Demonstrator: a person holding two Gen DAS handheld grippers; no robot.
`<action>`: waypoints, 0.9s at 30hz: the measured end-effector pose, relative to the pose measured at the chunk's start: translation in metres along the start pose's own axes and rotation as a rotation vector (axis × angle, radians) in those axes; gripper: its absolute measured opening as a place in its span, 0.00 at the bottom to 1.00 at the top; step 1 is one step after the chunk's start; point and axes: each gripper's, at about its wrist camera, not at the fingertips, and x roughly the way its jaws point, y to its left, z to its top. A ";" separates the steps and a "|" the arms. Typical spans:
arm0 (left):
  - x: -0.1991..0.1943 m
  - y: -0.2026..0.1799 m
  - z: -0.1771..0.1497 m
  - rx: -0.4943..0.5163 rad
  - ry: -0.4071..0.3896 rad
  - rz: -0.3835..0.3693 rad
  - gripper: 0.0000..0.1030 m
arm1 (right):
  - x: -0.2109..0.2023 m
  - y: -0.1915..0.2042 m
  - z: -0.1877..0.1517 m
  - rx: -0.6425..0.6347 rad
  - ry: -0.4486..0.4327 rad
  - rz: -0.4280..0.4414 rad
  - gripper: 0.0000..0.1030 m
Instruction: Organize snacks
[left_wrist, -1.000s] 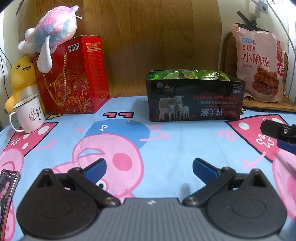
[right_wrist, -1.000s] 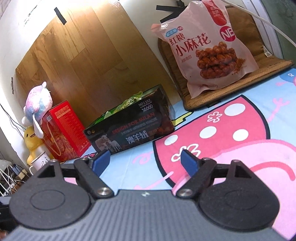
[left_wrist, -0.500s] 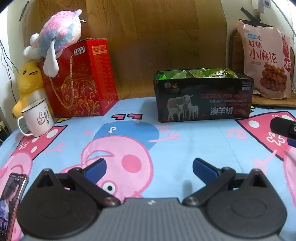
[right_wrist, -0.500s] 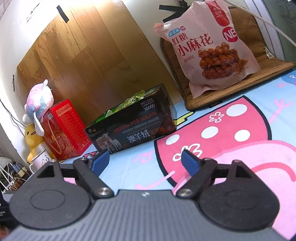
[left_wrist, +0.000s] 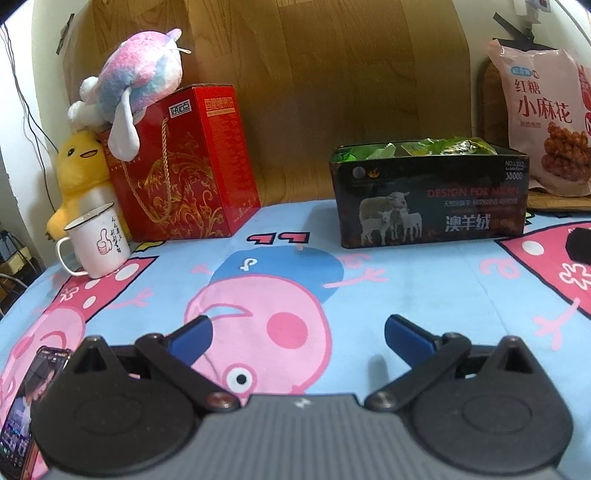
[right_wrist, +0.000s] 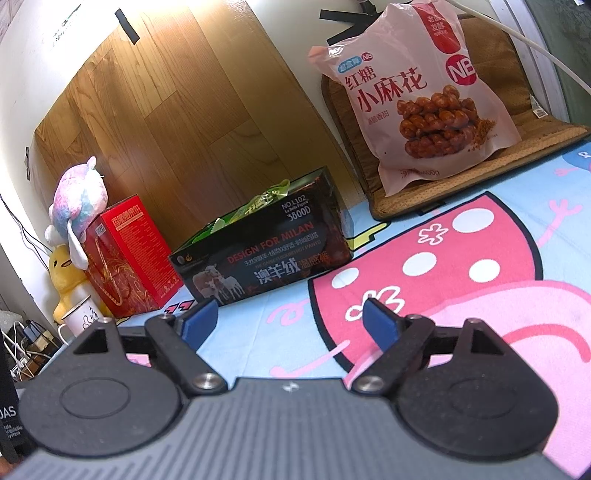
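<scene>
A dark open box (left_wrist: 430, 201) printed with sheep stands at the back of the cartoon-print cloth, with green-wrapped snacks (left_wrist: 428, 147) inside it. It also shows in the right wrist view (right_wrist: 266, 254). A large pink bag of twisted dough snacks (right_wrist: 421, 92) leans upright on a brown mat behind the box; it shows in the left wrist view (left_wrist: 543, 122) too. My left gripper (left_wrist: 297, 338) is open and empty, low over the cloth, well in front of the box. My right gripper (right_wrist: 290, 319) is open and empty, to the right of the box.
A red gift box (left_wrist: 184, 166) with a pastel plush toy (left_wrist: 133, 81) on top stands at the back left, beside a yellow duck plush (left_wrist: 79, 173) and a white mug (left_wrist: 98, 240). A phone (left_wrist: 26, 398) lies at the near left edge. A wooden board (left_wrist: 295, 74) backs the scene.
Both grippers have drawn back and turned slightly, so the box and the pink bag sit further right in the left wrist view. Both stay open and empty.
</scene>
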 end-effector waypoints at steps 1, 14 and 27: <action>0.000 0.000 0.000 0.001 -0.002 0.002 1.00 | 0.000 0.000 0.000 0.000 0.000 0.000 0.85; -0.002 0.002 -0.001 -0.009 -0.017 0.022 1.00 | 0.000 0.000 0.000 0.000 0.000 0.000 0.86; -0.003 0.002 -0.002 -0.012 -0.027 0.030 1.00 | 0.000 0.001 0.000 0.001 -0.002 -0.003 0.87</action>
